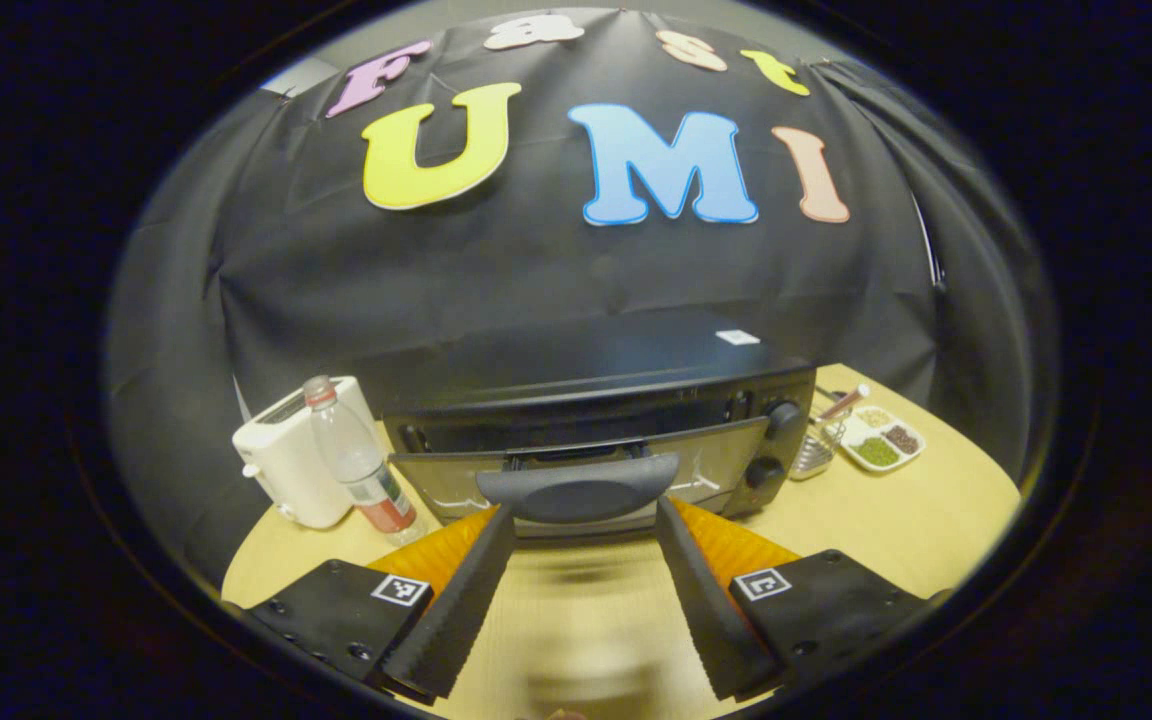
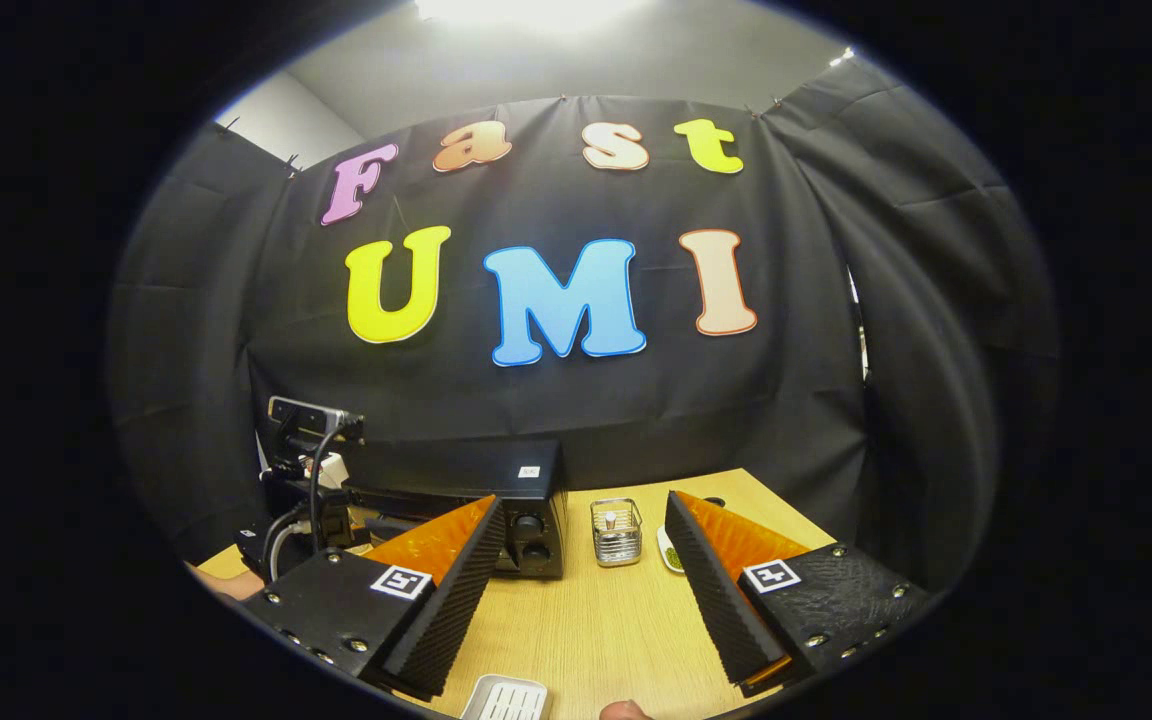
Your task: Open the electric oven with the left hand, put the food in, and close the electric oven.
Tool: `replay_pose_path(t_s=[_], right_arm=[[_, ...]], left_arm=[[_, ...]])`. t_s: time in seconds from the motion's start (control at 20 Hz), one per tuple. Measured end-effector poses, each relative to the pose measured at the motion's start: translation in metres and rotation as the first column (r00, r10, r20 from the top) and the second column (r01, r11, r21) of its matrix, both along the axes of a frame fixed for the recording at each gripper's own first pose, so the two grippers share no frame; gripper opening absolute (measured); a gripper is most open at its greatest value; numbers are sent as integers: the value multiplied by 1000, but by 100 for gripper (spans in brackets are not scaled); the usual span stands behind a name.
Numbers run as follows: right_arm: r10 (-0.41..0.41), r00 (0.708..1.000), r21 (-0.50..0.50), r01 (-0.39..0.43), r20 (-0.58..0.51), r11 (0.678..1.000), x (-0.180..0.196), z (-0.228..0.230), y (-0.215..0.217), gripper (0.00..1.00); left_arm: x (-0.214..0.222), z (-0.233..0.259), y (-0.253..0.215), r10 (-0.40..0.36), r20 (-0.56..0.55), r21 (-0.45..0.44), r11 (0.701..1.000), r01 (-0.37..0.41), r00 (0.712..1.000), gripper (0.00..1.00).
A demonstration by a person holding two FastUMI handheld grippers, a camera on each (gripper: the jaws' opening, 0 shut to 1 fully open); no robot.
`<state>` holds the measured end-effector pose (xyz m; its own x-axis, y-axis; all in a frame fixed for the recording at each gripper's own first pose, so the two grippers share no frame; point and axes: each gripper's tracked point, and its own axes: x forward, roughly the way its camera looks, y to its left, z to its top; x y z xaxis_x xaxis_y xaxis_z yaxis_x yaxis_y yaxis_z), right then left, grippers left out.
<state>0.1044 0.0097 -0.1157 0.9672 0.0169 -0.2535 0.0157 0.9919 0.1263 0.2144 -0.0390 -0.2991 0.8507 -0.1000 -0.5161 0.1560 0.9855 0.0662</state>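
In the left gripper view the black electric oven point(image 1: 596, 400) stands on the wooden table straight ahead. Its glass door point(image 1: 716, 462) leans outward at the top, partly open. The dark curved door handle point(image 1: 576, 488) lies right at the tips of my left gripper point(image 1: 584, 512), whose fingers are spread open, one at each end of the handle. In the right gripper view my right gripper point(image 2: 581, 505) hangs open over the table with nothing between its fingers, and the oven point(image 2: 526, 500) sits beyond its left finger. A white ridged object point(image 2: 506, 698) shows at the bottom edge.
A white toaster point(image 1: 291, 465) and a clear bottle point(image 1: 361, 465) stand left of the oven. A wire basket point(image 1: 816, 450) and a divided white dish point(image 1: 881, 437) sit to its right. The left gripper's body with its cables point(image 2: 301, 470) shows at the oven's left.
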Motion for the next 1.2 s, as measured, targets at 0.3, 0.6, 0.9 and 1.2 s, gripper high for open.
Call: replay_pose_path(t_s=[0.3, 0.6, 0.9, 1.2], right_arm=[[11, 998, 18, -12, 62, 1000, -15, 20, -2, 98], [71, 992, 2, -72, 108, 997, -52, 40, -18, 91], [110, 980, 18, -114, 165, 993, -93, 66, -38, 98], [133, 982, 17, -136, 135, 991, -123, 68, -48, 97]], left_arm=[[-20, 96, -16, -1, 173, -75, 997, 14, 985, 99], [-91, 187, -19, 60, 293, -101, 994, -32, 954, 95], [-172, 248, -27, 84, 370, -44, 996, -73, 925, 98], [-225, 272, -16, 132, 370, -65, 991, -117, 919, 98]])
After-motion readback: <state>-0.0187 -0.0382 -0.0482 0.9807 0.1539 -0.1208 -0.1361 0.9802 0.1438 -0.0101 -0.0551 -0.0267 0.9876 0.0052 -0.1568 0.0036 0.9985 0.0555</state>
